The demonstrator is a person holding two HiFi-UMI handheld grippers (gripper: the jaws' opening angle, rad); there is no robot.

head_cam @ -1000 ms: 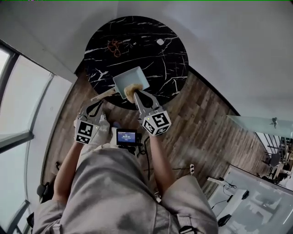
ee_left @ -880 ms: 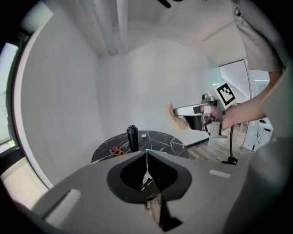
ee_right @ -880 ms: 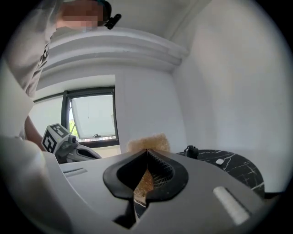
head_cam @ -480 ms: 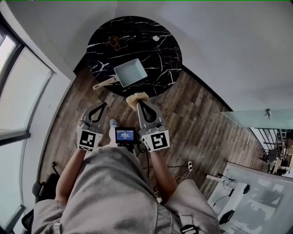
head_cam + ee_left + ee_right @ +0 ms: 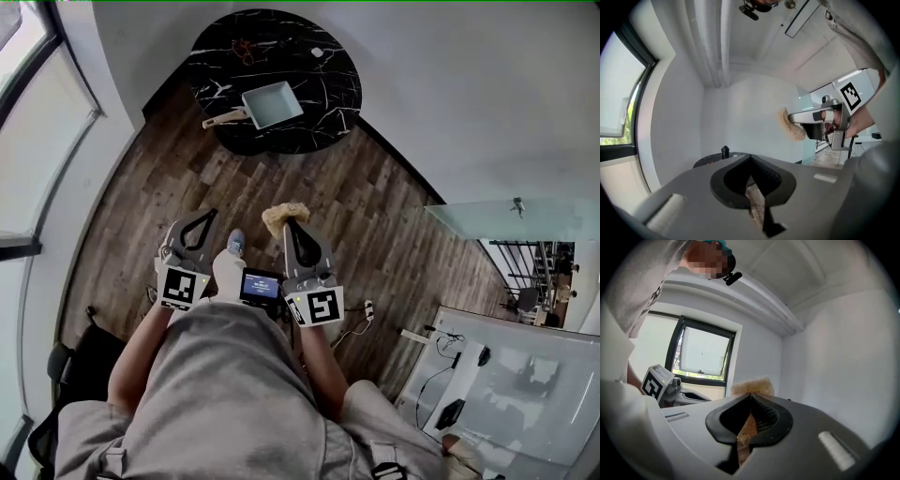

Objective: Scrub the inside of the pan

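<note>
- We are standing on the wooden floor (image 5: 309, 187), well apart from the round black worktop (image 5: 333, 56).
- The pan (image 5: 273, 103) is sitting on that worktop, open side up, with its handle (image 5: 221, 119) pointing to the left of the head view.
- The right claw (image 5: 287, 221) is clenching a tan fibrous scrubber (image 5: 284, 215), and a tuft is sticking out past the tips.
- The left claw (image 5: 208, 216) is clenched tight on nothing.
- Both claws are hovering close in front of us and nowhere near the pan, so we are judging that no scrubbing is under way.
- Our plan, as a judgement:
  - We are closing in on the worktop first.
  - We are releasing the left claw and pinching the handle, so the pan is not sliding.
  - We are pressing the protruding tuft flat on the pan's bottom and working it into the square corners.
</note>
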